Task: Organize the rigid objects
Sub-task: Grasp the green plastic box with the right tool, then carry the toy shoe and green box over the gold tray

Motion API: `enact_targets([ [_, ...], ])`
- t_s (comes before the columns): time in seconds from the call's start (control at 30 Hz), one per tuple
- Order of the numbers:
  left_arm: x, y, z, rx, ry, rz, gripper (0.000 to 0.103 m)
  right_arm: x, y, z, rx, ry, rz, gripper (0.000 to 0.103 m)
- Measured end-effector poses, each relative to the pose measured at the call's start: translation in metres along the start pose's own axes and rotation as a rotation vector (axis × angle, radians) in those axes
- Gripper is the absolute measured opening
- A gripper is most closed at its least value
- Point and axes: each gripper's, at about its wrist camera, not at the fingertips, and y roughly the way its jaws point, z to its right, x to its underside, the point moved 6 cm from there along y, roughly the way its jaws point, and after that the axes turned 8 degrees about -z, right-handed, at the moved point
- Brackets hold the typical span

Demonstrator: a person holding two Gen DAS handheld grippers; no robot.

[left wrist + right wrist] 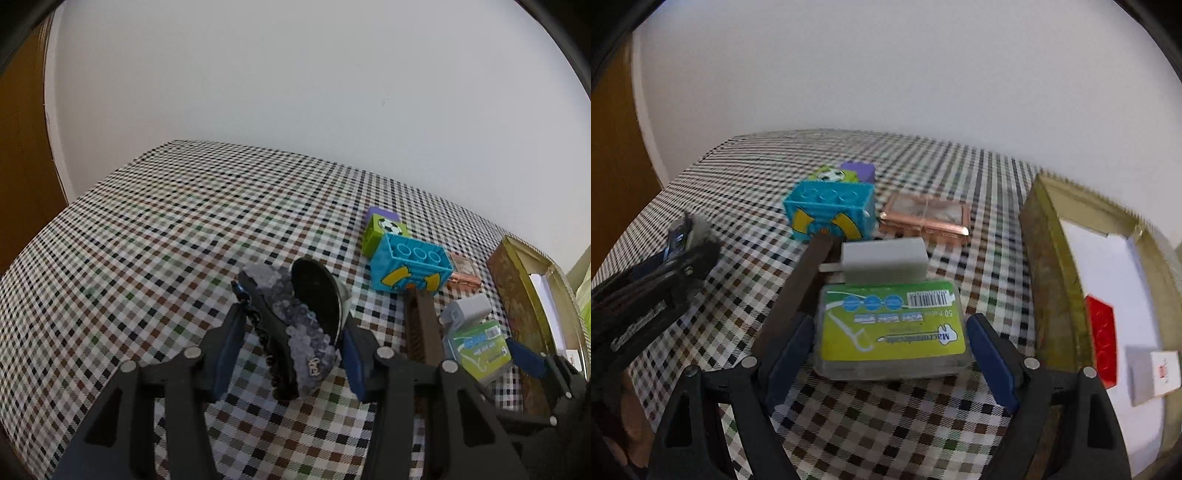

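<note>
My left gripper is open around a black compact mirror with a grey beaded cover and a chain, lying on the checked tablecloth; its pads stand apart from the mirror's sides. My right gripper is open around a clear floss-pick box with a green label; I cannot tell if the pads touch it. A white charger lies just beyond the box. The left gripper also shows in the right wrist view at the left.
A blue toy block, a green ball block, a purple block, a rose-gold case and a brown bar lie on the table. A gold box at the right holds a red brick and white card.
</note>
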Motion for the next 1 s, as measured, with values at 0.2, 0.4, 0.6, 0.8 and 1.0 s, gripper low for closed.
enact_targets([
  [0.2, 0.006, 0.003, -0.002, 0.019, -0.005, -0.022, 0.049, -0.006, 0.01, 0.006, -0.021, 0.033, -0.048, 0.086],
  [0.4, 0.01, -0.002, -0.002, 0.017, -0.004, -0.015, 0.049, -0.001, -0.002, 0.003, -0.038, 0.029, -0.031, 0.082],
  [0.6, 0.015, -0.009, 0.001, 0.018, -0.001, 0.001, 0.049, 0.01, -0.044, 0.002, -0.1, 0.063, 0.105, 0.082],
  [0.8, 0.02, -0.025, 0.014, 0.032, 0.027, 0.027, 0.049, 0.019, -0.093, 0.022, -0.079, 0.098, 0.239, 0.082],
  [1.0, 0.019, -0.049, 0.037, 0.045, 0.068, 0.07, 0.049, 0.027, -0.124, 0.057, -0.04, 0.141, 0.308, 0.082],
])
